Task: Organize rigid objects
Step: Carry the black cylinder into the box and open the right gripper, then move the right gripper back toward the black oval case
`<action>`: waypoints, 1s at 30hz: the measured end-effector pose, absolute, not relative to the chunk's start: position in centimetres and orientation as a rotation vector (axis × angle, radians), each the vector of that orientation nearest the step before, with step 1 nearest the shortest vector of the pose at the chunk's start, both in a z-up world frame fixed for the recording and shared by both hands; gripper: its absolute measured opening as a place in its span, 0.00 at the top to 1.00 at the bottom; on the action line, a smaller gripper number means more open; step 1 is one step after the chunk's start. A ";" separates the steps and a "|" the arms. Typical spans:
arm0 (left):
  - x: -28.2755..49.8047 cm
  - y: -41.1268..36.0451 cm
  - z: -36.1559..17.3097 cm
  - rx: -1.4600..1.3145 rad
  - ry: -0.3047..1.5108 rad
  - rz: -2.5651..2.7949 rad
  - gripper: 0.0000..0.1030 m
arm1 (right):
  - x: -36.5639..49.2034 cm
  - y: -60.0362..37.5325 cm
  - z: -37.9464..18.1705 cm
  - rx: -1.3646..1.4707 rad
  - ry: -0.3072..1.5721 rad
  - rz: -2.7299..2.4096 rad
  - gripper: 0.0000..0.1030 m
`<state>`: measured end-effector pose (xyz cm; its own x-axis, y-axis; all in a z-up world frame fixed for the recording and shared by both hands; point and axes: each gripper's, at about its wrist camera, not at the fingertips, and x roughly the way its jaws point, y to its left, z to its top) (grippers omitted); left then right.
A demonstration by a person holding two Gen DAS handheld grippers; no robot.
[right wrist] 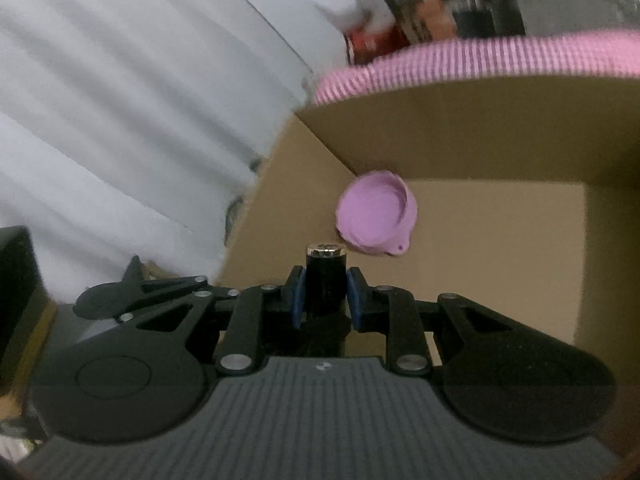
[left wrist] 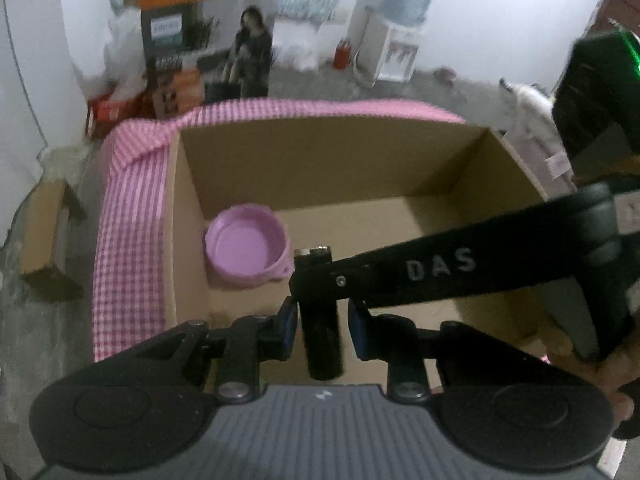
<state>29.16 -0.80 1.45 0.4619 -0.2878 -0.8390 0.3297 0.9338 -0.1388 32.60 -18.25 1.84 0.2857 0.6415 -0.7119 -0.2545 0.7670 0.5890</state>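
An open cardboard box [left wrist: 328, 168] stands on a pink checked cloth [left wrist: 128, 240]. A purple plastic bowl [left wrist: 246, 246] lies in the box's near left corner; it also shows in the right wrist view [right wrist: 374, 214]. A black cylinder with a metal end [right wrist: 325, 280] is held between the blue pads of my right gripper [right wrist: 324, 294], above the box. In the left wrist view the same cylinder [left wrist: 320, 332] hangs between the blue pads of my left gripper [left wrist: 322, 326], with small gaps on both sides. The right gripper's finger [left wrist: 420, 276], marked DAS, reaches in from the right.
The box [right wrist: 480, 216] has tall walls all round. A smaller cardboard box [left wrist: 44, 236] sits on the floor at left. A water dispenser [left wrist: 394, 28] and a poster stand at the back wall. A white curtain [right wrist: 132, 100] hangs left of the box.
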 end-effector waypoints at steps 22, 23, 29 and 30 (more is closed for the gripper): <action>24.2 -0.6 7.1 0.045 0.810 -0.378 0.32 | 32.8 -18.8 2.2 0.398 1.192 0.639 0.51; 23.5 -0.5 7.7 0.047 0.787 -0.381 0.29 | 32.1 -19.5 3.2 0.409 1.161 0.643 0.51; 18.0 -0.5 10.8 0.090 0.621 -0.416 0.14 | 25.6 -24.5 8.9 0.426 0.939 0.655 0.45; 17.0 -0.6 11.0 0.101 0.604 -0.426 0.12 | 24.0 -25.5 9.8 0.428 0.894 0.657 0.44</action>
<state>17.00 -0.64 11.05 0.7397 -0.3583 -0.5697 0.4164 0.9086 -0.0308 24.04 -25.45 9.78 0.4540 0.6826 -0.5727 -0.3433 0.7271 0.5945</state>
